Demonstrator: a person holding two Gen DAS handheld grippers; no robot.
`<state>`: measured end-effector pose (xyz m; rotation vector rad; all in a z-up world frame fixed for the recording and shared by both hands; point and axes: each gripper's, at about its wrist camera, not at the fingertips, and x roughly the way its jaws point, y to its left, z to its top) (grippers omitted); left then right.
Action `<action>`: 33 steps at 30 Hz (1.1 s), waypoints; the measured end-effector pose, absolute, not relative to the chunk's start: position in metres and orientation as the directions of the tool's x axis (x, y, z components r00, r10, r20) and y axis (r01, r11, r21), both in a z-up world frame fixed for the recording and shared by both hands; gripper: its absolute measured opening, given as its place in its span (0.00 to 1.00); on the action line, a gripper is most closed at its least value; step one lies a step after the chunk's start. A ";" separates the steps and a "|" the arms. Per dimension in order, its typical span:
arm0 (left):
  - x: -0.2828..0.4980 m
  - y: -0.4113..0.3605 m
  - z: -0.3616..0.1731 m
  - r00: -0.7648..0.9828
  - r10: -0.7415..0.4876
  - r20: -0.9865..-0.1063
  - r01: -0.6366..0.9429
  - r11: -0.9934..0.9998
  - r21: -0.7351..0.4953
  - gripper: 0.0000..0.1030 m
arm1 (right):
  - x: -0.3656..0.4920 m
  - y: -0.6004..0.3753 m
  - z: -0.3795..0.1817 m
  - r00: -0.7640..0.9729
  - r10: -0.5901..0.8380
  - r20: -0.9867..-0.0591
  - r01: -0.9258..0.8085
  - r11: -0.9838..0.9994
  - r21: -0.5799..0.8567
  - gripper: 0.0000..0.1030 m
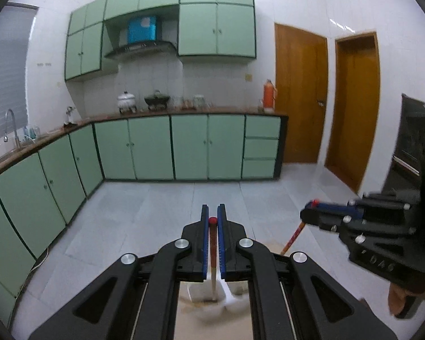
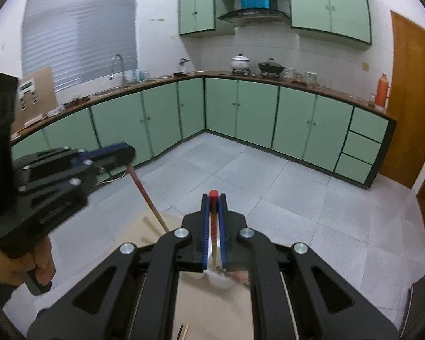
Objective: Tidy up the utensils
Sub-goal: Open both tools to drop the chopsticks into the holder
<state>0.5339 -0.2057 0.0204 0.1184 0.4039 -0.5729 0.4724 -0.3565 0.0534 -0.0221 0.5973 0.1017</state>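
Note:
My left gripper is shut on a red-topped wooden chopstick that hangs down toward a white holder on the wooden table below. My right gripper is shut on a second red-topped chopstick, its lower end over a white holder. The right gripper also shows in the left wrist view with its chopstick. The left gripper shows in the right wrist view with its chopstick. Both are raised above the table.
A light wooden table lies below with loose chopsticks near its front. Green kitchen cabinets line the far walls, with pots on the counter. Brown doors stand at the right. Grey tiled floor lies beyond.

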 end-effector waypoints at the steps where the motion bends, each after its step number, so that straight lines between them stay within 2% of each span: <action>1: 0.543 -0.208 0.015 0.769 -0.498 -0.400 0.540 0.841 -0.009 0.05 | 0.479 -0.359 0.047 0.820 0.080 -0.566 -0.093 0.996 0.006 0.05; 10: 0.583 -0.208 -0.085 0.727 -0.447 -0.521 0.501 0.864 -0.042 0.06 | 0.506 -0.379 -0.043 0.742 0.059 -0.668 -0.049 0.998 0.034 0.07; 11: 0.580 -0.203 -0.092 0.726 -0.442 -0.527 0.497 0.867 -0.044 0.09 | 0.503 -0.379 -0.045 0.744 0.063 -0.665 -0.048 0.998 0.040 0.09; 13: 0.569 -0.196 -0.096 0.733 -0.434 -0.523 0.491 0.871 -0.035 0.32 | 0.490 -0.379 -0.044 0.763 0.066 -0.643 -0.053 0.998 0.039 0.16; 14: 0.559 -0.192 -0.096 0.747 -0.421 -0.515 0.481 0.877 -0.018 0.50 | 0.482 -0.379 -0.041 0.776 0.065 -0.627 -0.053 0.998 0.037 0.21; 15: 0.546 -0.186 -0.095 0.764 -0.406 -0.502 0.471 0.882 0.003 0.54 | 0.473 -0.380 -0.037 0.790 0.062 -0.610 -0.054 0.998 0.031 0.24; 19: 0.494 -0.168 -0.091 0.788 -0.380 -0.484 0.454 0.890 0.040 0.59 | 0.408 -0.381 -0.031 0.845 0.073 -0.530 -0.075 0.997 0.019 0.29; 20: 0.480 -0.162 -0.090 0.790 -0.382 -0.479 0.454 0.890 0.038 0.64 | 0.394 -0.381 -0.033 0.852 0.075 -0.518 -0.081 0.997 0.012 0.32; 23: 0.438 -0.151 -0.091 0.798 -0.380 -0.468 0.450 0.892 0.044 0.68 | 0.334 -0.370 -0.060 0.856 0.083 -0.511 -0.105 0.994 -0.014 0.35; 33: 0.352 -0.115 -0.114 0.755 -0.396 -0.523 0.454 0.891 -0.021 0.69 | 0.190 -0.329 -0.218 0.693 0.101 -0.714 -0.126 0.992 0.018 0.34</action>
